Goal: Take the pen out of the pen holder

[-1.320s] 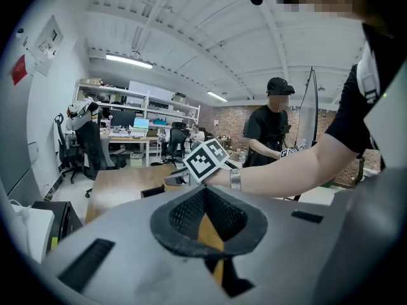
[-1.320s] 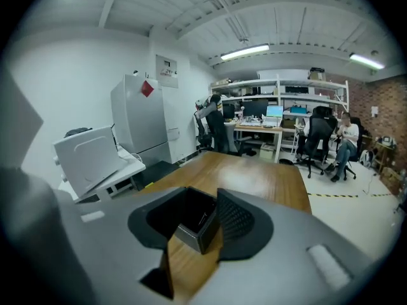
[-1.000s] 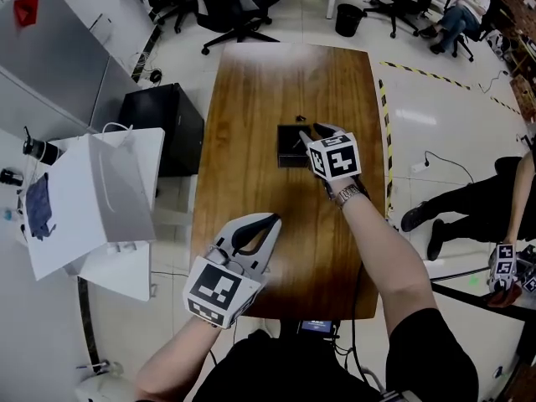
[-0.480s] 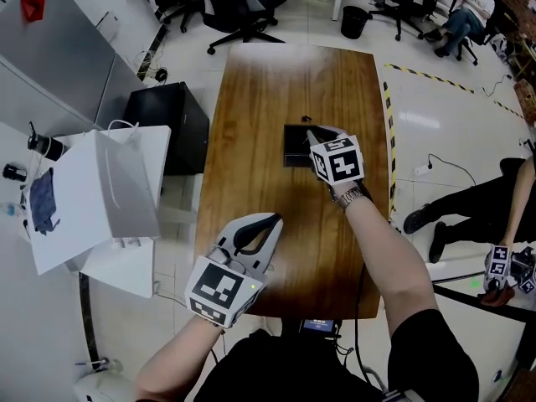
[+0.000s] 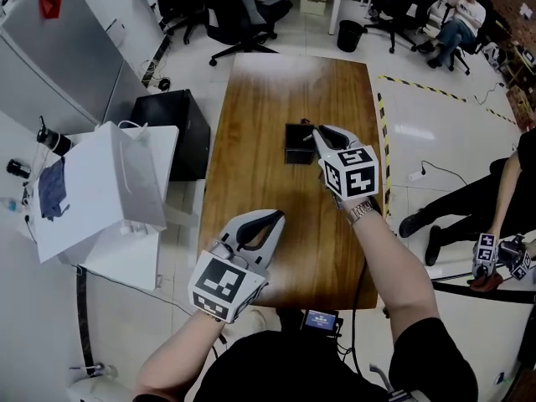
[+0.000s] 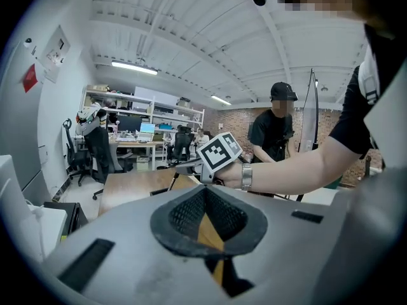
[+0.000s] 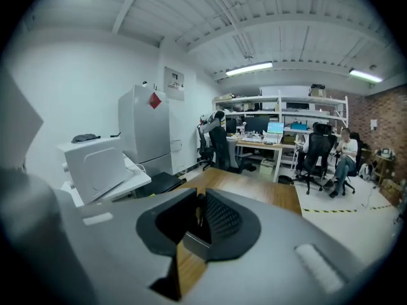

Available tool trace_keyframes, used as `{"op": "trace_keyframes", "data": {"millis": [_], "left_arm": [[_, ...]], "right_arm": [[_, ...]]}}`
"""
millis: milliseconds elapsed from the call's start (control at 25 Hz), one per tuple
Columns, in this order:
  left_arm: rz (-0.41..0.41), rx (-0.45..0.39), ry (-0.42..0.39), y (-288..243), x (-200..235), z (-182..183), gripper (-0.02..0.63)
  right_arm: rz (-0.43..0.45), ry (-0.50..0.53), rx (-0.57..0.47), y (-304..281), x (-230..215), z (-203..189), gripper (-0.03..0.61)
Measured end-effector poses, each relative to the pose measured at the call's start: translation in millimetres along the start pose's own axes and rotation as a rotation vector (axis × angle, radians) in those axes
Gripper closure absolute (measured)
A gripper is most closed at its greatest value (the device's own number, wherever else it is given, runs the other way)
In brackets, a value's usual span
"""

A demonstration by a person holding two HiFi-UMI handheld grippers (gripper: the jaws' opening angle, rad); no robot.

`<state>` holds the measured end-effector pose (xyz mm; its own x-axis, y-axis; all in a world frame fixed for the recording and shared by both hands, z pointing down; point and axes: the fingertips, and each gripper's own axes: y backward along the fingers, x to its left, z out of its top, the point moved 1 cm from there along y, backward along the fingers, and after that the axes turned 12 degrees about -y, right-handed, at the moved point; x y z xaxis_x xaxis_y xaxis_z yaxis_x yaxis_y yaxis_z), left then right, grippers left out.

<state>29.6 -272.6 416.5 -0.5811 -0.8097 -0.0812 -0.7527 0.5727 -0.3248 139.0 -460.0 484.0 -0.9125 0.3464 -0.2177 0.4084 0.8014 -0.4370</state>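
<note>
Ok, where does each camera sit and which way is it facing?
Head view: on the person's head, steeply down onto the wooden table; forearms, left tongs, right tongs show.
Left gripper view: on the left tongs, facing the right tongs across the table; own shut jaws show.
Right gripper view: on the right tongs, facing office desks; own jaws show, gripping the pen.
Shared: head and left gripper views both show the right tongs.

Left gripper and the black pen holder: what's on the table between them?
Nothing. In the head view, only bare wooden table runs from the left gripper to the pen holder.
</note>
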Motion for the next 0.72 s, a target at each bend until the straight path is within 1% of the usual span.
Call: {"op": "trace_keyframes", "data": {"millis": [120, 320, 440, 720], "left_arm": [[-0.003, -0.024, -0.012, 17.3, -11.7, 6.0, 0.609], [-0.014, -0.072, -0.033, 50.7, -34.5, 16.1, 0.609], [-0.016, -0.091, -0.057, 76.7, -47.8, 16.4, 0.611], [-0.025, -0.133, -0.063, 135.8, -82.0, 15.6, 0.609]], "right_arm": [[0.006, 0.006, -0.047, 36.0, 19.9, 10.1, 0.535], [0.005, 0.006, -0.121, 102.3, 57.0, 16.3, 0.535], [0.003, 0.002, -0.152, 141.9, 83.5, 10.0, 0.535], [-0.012, 0.000, -0.206, 230.3, 142.7, -13.4, 0.535]]}}
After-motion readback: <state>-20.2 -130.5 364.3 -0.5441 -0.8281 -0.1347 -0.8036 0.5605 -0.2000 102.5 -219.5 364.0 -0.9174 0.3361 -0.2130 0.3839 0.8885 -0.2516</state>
